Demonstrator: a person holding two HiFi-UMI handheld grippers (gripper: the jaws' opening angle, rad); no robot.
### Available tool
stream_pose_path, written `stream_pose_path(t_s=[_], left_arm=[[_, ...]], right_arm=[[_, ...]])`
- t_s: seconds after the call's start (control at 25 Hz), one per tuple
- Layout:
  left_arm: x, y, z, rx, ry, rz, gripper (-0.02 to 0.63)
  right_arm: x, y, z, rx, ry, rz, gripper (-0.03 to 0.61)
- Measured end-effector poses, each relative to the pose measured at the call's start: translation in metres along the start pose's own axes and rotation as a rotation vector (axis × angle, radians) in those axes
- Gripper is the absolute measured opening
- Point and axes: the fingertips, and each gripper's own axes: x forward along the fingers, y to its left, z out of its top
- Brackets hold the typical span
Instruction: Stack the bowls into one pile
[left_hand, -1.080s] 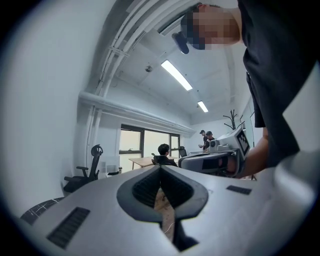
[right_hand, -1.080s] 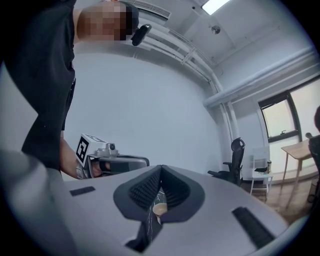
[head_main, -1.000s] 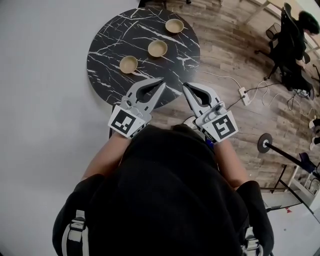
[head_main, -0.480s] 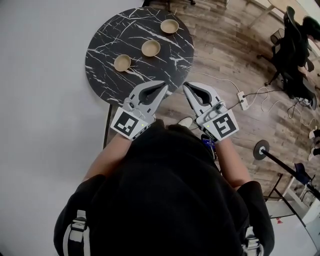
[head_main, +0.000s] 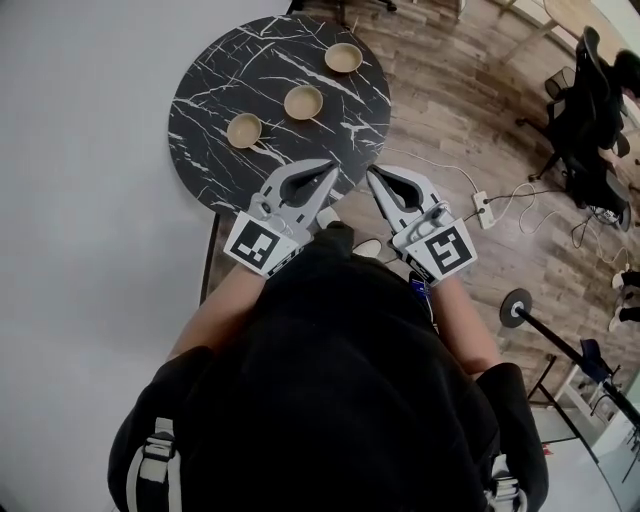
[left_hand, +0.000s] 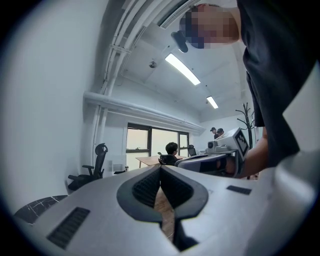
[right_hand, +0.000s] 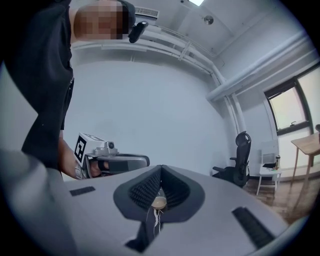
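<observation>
Head view: bowls well beyond right claw.

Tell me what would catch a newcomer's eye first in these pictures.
First comes the round black marble table at the top of the head view, with three tan bowls on it in a slanting row, apart and unstacked. Next come the left gripper and right gripper just below it in the picture, side by side, both shut and empty.

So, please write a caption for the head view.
Three unstacked bowls on a round black table; left tongs and right tongs, both shut, empty, near its edge.
</observation>
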Motion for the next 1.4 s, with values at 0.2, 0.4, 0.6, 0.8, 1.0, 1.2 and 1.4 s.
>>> stream_pose_path(t_s=[0.2,0.4,0.6,0.8,1.0,1.2,1.4], left_arm=[[0.005,0.032,-0.001,-0.004,-0.012,0.029,0.005],[0.002,0.078,-0.001,-0.033,-0.01,0.09,0.005],[-0.008,0.121,-0.007,-0.047,0.003,0.13,0.005],[-0.02,0.155,-0.017,-0.07,-0.038,0.152,0.005],[-0.027,0.183,-0.024,-0.089,-0.024,0.213,0.005],[-0.028,0.209,-0.027,-0.101,-0.055,0.313,0.005],[-0.036,0.224,-0.038,-0.123,-0.034,0.442,0.005]], right_arm=[[0.033,-0.014,0.008,-0.013,0.019,0.032,-0.006],[0.078,-0.023,0.003,-0.041,0.085,0.081,-0.006],[0.123,-0.029,-0.004,-0.048,0.132,0.121,-0.006],[0.161,-0.031,-0.016,-0.054,0.193,0.153,-0.006],[0.19,-0.039,-0.031,-0.058,0.253,0.2,-0.006],[0.219,-0.054,-0.055,-0.07,0.313,0.288,-0.006],[0.245,-0.065,-0.074,-0.084,0.388,0.409,-0.006]])
